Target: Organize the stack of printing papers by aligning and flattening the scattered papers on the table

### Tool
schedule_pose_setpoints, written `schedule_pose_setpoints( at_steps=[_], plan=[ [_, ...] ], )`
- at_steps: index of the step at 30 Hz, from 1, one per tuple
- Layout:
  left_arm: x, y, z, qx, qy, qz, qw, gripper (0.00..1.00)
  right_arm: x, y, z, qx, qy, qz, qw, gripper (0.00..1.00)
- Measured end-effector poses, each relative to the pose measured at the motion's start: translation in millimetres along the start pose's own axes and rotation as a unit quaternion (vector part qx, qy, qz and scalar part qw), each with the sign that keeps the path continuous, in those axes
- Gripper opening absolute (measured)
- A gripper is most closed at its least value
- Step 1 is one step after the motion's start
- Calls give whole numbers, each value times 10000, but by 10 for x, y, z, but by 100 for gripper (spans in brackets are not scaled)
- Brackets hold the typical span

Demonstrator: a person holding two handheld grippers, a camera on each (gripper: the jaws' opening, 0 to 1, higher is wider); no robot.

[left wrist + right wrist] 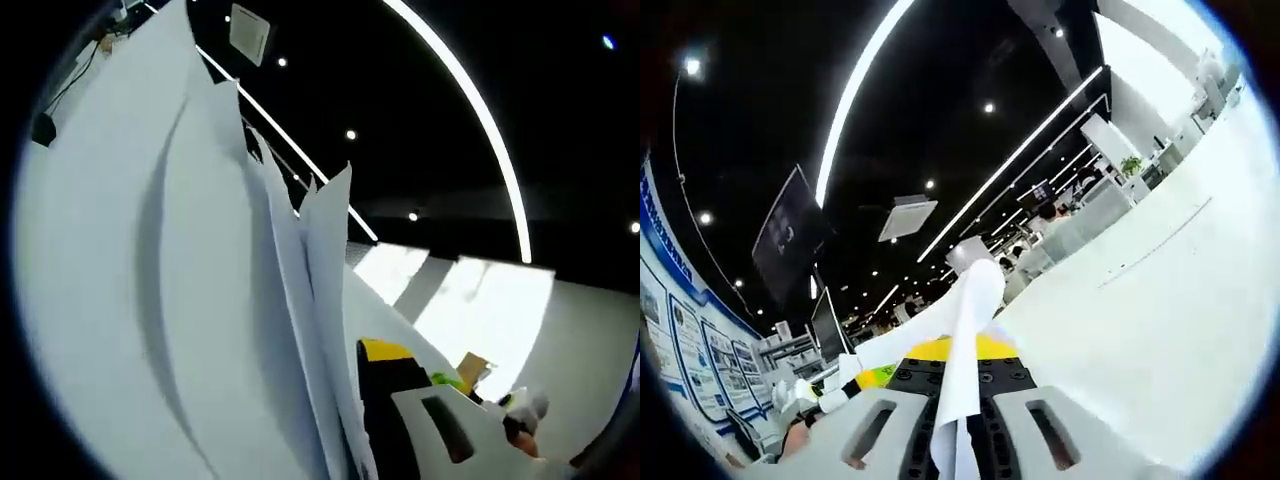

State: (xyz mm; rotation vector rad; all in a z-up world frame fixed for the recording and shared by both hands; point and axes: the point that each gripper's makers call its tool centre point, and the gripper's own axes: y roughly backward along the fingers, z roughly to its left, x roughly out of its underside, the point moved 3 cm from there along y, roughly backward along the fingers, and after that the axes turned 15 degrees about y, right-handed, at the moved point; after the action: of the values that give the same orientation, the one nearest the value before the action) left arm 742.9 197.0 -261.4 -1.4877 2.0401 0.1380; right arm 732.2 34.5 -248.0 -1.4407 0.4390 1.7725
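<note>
My right gripper (958, 440) clamped on thin white printing papers (965, 350) at lower centre, white tabletop (1140, 310) right, left gripper view — sheets fanned across left frame, my left gripper (425, 425) — grip unclear

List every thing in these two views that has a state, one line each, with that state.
White printing papers: held up on edge, sheets fanned apart and bowed, top edges uneven, not yet aligned.
Right gripper: jaws shut on the white printing papers, whose edge rises between them.
Left gripper: one grey jaw shows beside the sheets; open or shut cannot be told.
Long ceiling light strips: lit.
</note>
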Motion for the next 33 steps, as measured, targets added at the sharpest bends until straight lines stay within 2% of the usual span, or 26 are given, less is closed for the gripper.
schedule_pose_setpoints(
  at_steps=[5,19,22,29,33],
  plan=[
    [-1,2,-3,2,-4,3,10000,15,37,1,84,-146,-19,88,9999,0],
    [-18,11,-3,1,23,-21,10000,15,185,-10,343,-634,337,472,9963,7],
    [-17,11,-4,-1,26,-25,10000,15,265,8,384,-723,341,668,9946,7],
    [-16,12,-5,-6,46,-37,10000,15,327,7,469,-875,366,824,9921,9],
    [-17,13,-2,-11,50,-42,10000,15,403,13,567,-1070,471,1009,9880,10]
  ],
)
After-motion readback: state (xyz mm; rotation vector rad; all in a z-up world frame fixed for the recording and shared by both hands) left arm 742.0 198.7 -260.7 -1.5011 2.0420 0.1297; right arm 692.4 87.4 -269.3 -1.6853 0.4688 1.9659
